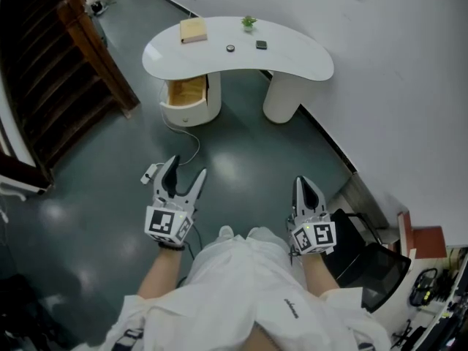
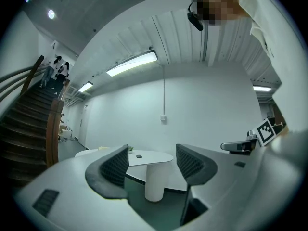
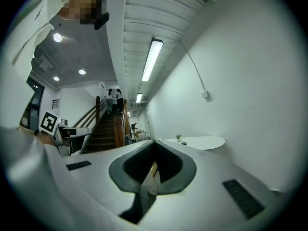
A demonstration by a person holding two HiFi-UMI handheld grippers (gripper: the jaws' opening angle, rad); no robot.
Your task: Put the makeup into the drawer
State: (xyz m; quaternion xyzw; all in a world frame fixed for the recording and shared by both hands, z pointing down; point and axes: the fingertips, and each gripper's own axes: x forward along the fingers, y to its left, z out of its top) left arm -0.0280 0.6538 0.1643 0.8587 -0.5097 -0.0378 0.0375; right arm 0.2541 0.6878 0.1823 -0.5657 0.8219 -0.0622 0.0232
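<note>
Round makeup piece (image 1: pixel 230 47) and square makeup piece (image 1: pixel 261 44), both small and dark, lie on the white desk (image 1: pixel 307 64). They sit about mid-top and slightly apart, the round one nearer the desk's left end. Too small to tell more about them.

A small green plant (image 1: pixel 249 23) stands just behind them, toward the far edge. A tan box (image 1: pixel 194 30) sits at the left end of the desk.

The drawer (image 1: pixel 184 92) is in the left pedestal, under the desk's left end. It stands pulled open, showing a wood-coloured inside; contents cannot be made out. The right pedestal (image 1: pixel 284 97) is plain white.

A thin white cable (image 1: pixel 191 141) curls over the grey floor (image 1: pixel 241 159) from the left pedestal toward the person.

Both grippers are well short of the desk, held level in front of the person's white-clad body (image 1: pixel 241 284).

- Left gripper (image 1: pixel 186 167): jaws spread wide with nothing between the pads. Its own view looks through the gap at the desk.
- Right gripper (image 1: pixel 301 183): jaws closed tip to tip, with nothing caught in them.

A dark wooden staircase (image 1: pixel 51 86) rises at the left of the room. A white wall (image 1: pixel 409 86) runs along the right, close behind the desk.
</note>
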